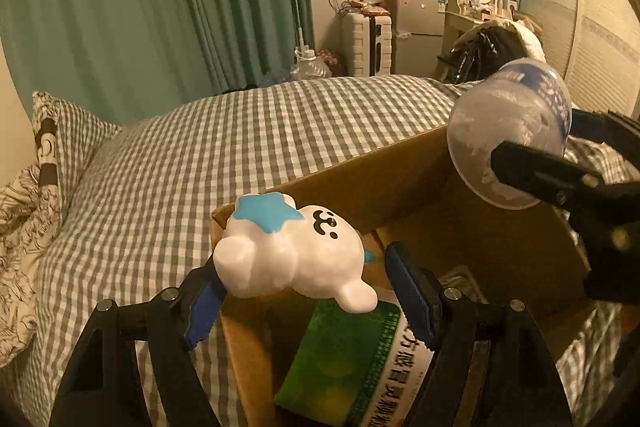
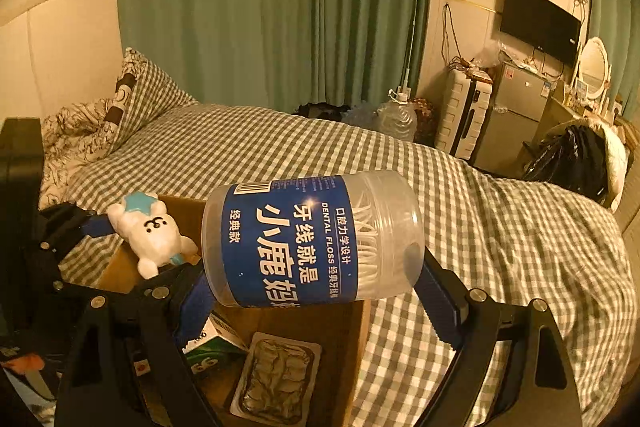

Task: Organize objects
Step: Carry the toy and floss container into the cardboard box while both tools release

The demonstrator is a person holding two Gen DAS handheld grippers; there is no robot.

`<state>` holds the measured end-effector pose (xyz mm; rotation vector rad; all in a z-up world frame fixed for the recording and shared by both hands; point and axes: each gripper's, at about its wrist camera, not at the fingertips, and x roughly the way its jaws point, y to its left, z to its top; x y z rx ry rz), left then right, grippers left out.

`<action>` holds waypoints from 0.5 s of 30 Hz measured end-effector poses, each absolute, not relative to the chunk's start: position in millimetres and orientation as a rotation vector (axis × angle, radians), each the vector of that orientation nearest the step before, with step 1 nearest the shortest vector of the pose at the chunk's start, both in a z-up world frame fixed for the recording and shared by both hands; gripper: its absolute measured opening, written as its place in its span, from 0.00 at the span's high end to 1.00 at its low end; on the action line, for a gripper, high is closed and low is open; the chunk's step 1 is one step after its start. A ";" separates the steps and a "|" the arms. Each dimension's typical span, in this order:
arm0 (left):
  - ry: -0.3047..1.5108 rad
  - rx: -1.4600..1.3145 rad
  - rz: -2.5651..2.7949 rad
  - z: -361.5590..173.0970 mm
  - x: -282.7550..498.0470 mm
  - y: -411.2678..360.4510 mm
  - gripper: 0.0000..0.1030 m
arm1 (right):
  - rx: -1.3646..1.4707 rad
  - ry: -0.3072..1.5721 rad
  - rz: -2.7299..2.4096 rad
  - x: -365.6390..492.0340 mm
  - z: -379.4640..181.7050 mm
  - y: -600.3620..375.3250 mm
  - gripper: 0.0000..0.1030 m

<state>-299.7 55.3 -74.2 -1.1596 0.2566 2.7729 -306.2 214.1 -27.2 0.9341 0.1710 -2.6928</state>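
Note:
My left gripper (image 1: 306, 291) is shut on a white bear figure (image 1: 292, 255) with a blue star, held above the open cardboard box (image 1: 360, 183) on the bed. My right gripper (image 2: 316, 291) is shut on a clear dental floss jar (image 2: 312, 239) with a blue label, held sideways over the same box (image 2: 340, 323). The jar (image 1: 508, 135) and right gripper also show at the right of the left wrist view. The bear (image 2: 152, 231) and left gripper show at the left of the right wrist view.
Inside the box lie a green medicine carton (image 1: 352, 359) and a foil blister tray (image 2: 276, 379). The box sits on a grey checked bedspread (image 2: 500, 227). Pillows (image 2: 132, 95) lie at the head. A suitcase (image 2: 464, 115), fridge and black bag stand beyond the bed.

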 end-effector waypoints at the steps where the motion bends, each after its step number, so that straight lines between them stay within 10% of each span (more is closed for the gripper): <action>1: 0.261 -1.156 2.770 -74.6 -299.3 54.8 0.23 | 0.930 0.159 -2.688 -306.5 -27.3 214.4 0.14; 6: 0.318 -1.120 2.776 -66.8 -287.8 60.9 0.00 | 0.846 0.147 -2.699 -294.3 -11.7 211.5 0.10; 15: 0.223 -1.028 2.837 -4.9 -229.2 40.0 0.00 | 0.695 0.183 -2.758 -219.5 64.2 214.6 0.09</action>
